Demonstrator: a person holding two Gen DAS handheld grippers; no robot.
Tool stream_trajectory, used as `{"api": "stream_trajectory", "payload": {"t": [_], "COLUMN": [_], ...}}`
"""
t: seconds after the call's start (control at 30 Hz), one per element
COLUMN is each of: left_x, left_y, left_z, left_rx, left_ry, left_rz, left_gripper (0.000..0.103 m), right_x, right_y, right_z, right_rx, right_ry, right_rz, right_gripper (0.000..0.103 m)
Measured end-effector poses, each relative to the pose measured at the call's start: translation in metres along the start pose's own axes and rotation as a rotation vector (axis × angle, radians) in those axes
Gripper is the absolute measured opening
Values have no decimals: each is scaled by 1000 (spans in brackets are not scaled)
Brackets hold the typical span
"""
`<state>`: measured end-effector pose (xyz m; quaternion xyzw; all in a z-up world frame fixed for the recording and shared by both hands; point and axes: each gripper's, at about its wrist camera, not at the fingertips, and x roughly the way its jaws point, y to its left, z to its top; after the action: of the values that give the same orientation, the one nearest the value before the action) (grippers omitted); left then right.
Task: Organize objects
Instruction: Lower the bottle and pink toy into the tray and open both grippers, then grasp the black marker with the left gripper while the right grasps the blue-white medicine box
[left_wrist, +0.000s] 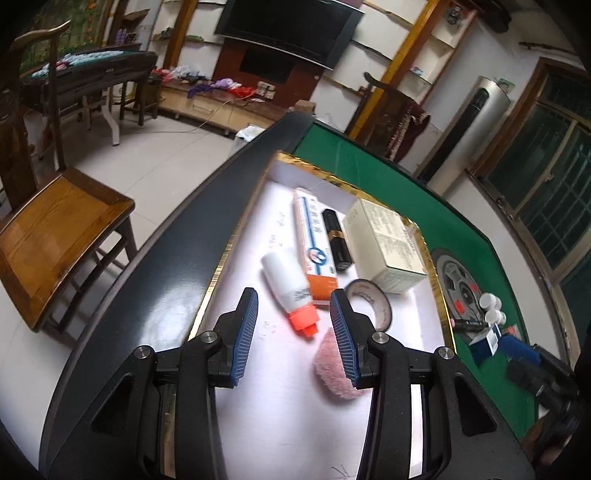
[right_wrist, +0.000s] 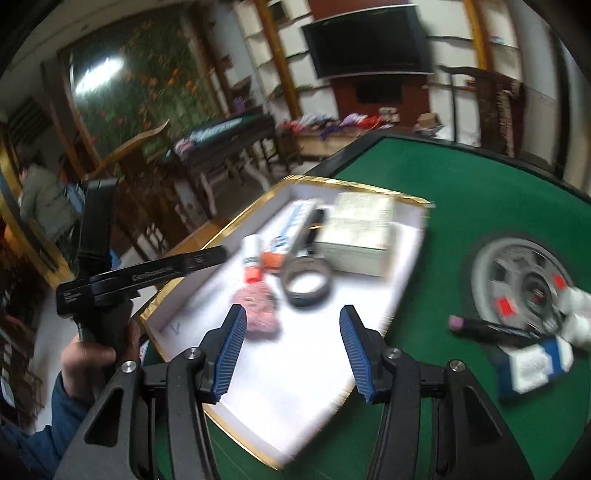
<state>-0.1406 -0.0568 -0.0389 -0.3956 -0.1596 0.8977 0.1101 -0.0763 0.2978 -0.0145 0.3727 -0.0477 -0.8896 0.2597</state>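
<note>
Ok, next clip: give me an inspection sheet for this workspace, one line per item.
Surface: green felt table with a dark rim.
Job's things: white tray holding a bottle, tube box, black case, beige box, tape roll and pink puff.
Clutter: outside the tray, a pen, blue box and white bottles by the table's centre dial.
Grippers: left gripper open, empty, over the tray; right gripper open, empty.
Cables: nothing seen on the table.
Surroundings: wooden chair, television, a person seated far off.
</note>
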Motion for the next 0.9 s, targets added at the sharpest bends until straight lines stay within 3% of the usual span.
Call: {"api": "stream_trajectory", "payload": {"t": [0.17,0.27,0.33,0.43,0.6,0.77,0.9], "left_x": [-4,-8,-7,5,39,99,130], "left_y": [-25,-60,-83,-135,-210,-264,-285], "left_z": [-5,-11,-15,-24,-33,-37,-40], "left_rx": [68,161,207,313,519,754,872], "left_ry": [-10,-7,7,59,162,314,364], "left_rz": [-9,-26,-48,-98,-114,-32,-15], "left_gripper": [40,41,54,56,56,56,56], "right_x": [-35,-57,-70,-85,-101,-110,-116], "right_y": [-57,-90,-105,-124,-153,-165,-166], "right_z": [-17,-23,-26,-30,-35,-37,-36], "right_rx": [119,187,212,231,339,400,393], "right_ry": [-49,-86,-103,-134,-160,-179,-197], "right_rz": [-50,-81,-92,-117,-88,-56,-54], "right_gripper": [58,58,60,62,63,64,64]}}
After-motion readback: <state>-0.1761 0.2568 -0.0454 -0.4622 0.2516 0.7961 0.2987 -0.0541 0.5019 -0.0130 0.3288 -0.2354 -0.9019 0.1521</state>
